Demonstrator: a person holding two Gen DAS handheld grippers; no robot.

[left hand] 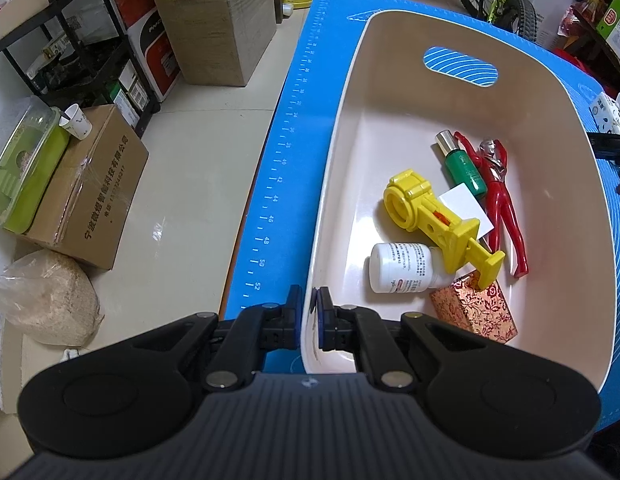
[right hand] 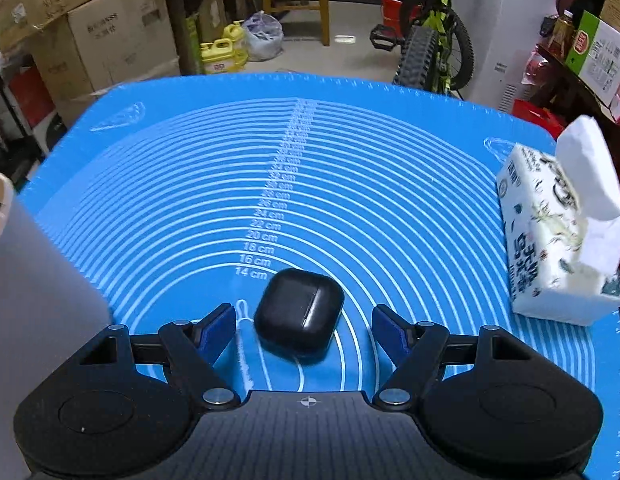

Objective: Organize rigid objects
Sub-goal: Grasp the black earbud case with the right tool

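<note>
Left gripper clamped on the near-left rim of the cream plastic bin, one pad outside the wall, one inside. Bin already holding: yellow plastic toy, white pill bottle, green bottle with silver cap, red action figure, white card, red-and-gold patterned box.

Right gripper spread wide, jaws on either side of the black earbud case, not touching it. Case lying flat on the blue silicone mat, near the centre rings, well apart from the tissue pack at right.

Handling estimate: case small, light, stiff shell, glossy with rounded corners, so likely slippery under the pads. Best purchase judged across the two flat side faces, pads low and centred, clear of the lid seam to avoid popping it open. Moderate squeeze enough; a hard pinch on the curved edges could squirt it out.

Room: mat bare ahead and to both sides of the case. Bin wall rising at the far left of the right wrist view; lift needed to clear that rim before release. Free floor inside the bin toward the far end, by the handle slot.
</note>
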